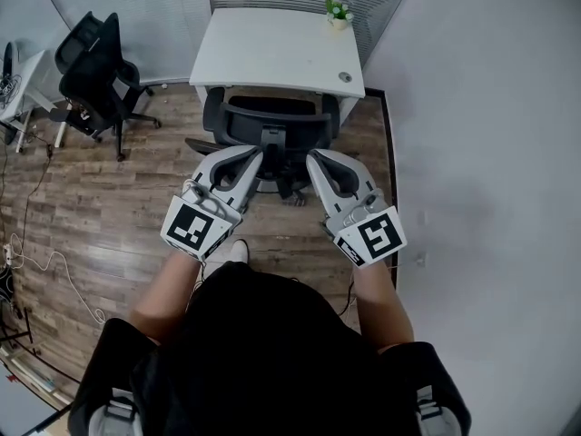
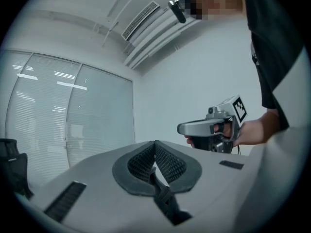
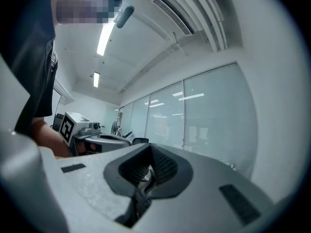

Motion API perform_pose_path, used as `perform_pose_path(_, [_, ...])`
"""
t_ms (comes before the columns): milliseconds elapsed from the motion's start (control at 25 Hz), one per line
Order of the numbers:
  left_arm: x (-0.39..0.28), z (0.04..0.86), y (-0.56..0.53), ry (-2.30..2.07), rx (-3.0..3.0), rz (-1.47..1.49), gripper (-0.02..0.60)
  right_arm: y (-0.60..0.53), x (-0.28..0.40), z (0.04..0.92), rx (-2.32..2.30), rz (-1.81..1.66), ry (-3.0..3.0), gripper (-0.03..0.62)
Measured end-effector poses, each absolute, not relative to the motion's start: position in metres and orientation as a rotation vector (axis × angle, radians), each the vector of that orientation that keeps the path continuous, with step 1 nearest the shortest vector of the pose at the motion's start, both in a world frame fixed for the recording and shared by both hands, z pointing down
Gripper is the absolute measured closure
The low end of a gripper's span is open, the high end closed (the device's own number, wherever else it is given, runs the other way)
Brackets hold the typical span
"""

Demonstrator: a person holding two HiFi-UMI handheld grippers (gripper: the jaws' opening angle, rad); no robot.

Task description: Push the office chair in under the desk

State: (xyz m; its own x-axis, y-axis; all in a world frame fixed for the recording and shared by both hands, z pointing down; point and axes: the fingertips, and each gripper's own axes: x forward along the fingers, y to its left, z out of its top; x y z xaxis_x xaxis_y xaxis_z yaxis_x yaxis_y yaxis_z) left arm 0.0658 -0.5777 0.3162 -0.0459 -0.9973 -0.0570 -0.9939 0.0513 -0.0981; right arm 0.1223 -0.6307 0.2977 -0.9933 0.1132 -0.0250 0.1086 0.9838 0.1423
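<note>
We hold the left gripper (image 1: 257, 156) and right gripper (image 1: 314, 158) with jaws together, empty, at frame centre. The office chair (image 1: 272, 127) stands just above them, seat partly under the desk (image 1: 272, 53). Uneven pushing may swivel it, jamming an armrest against the desk edge.

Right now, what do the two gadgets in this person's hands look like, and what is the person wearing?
The left tongs and right tongs are smooth, curved light-grey shells with dark ribbed pads at the tips. Each carries a white cube printed with black square markers. The person wears a black short-sleeved top.
</note>
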Motion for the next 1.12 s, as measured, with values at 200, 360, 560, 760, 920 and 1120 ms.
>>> perform_pose_path(200, [0.066,0.320,-0.577,2.197,-2.109,-0.058,0.586,-0.631,0.123,0.305,0.152,0.210,3.108,0.592])
perform_pose_path(360, [0.063,0.326,-0.577,2.203,-2.115,-0.061,0.586,-0.631,0.123,0.311,0.144,0.212,3.118,0.592])
perform_pose_path(560, [0.062,0.331,-0.578,2.198,-2.132,-0.079,0.586,-0.632,0.122,0.316,0.137,0.205,3.129,0.592])
perform_pose_path(760, [0.064,0.330,-0.579,2.194,-2.140,-0.077,0.586,-0.633,0.124,0.317,0.133,0.210,3.135,0.592])
perform_pose_path(920, [0.066,0.328,-0.580,2.181,-2.144,-0.072,0.586,-0.634,0.126,0.316,0.134,0.207,3.136,0.592])
perform_pose_path(1120, [0.066,0.328,-0.581,2.216,-2.126,-0.099,0.586,-0.637,0.129,0.315,0.138,0.213,3.135,0.592])
